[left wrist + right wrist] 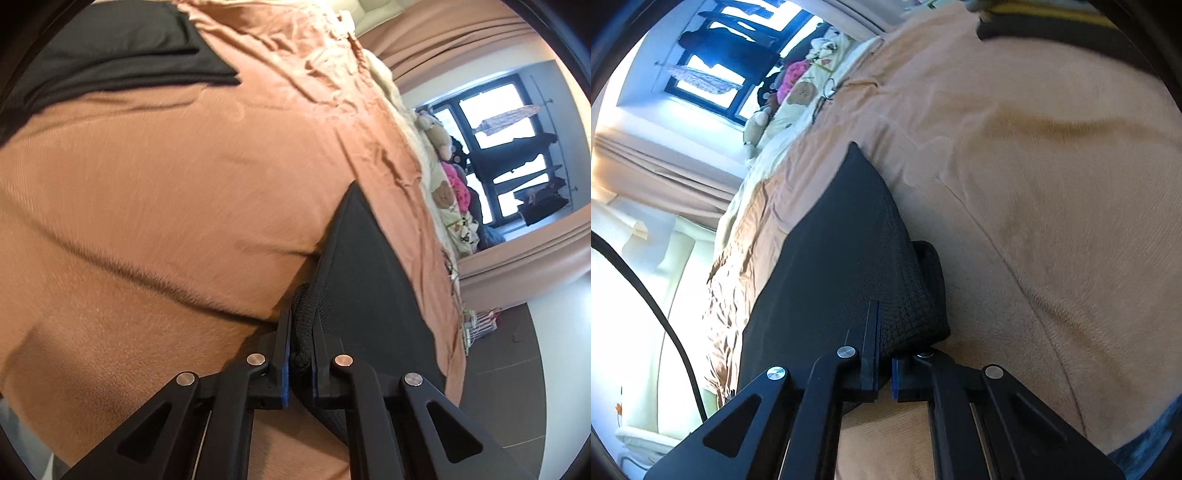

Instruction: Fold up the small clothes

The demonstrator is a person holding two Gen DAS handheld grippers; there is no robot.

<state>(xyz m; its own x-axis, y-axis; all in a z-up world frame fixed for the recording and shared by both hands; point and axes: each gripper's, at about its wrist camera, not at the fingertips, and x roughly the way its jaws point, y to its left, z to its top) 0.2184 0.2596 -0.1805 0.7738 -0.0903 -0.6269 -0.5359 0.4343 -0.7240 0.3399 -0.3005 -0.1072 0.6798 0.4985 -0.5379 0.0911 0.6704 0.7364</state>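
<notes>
1. We have the left claw clamped on a bunched corner of the small black knit garment, which lies on the orange bed cover.
2. Our right claw pinches another edge of it; the thin bite could slip.
3. Uneven lifting would skew the fold.

Left tool pinching black garment
</notes>
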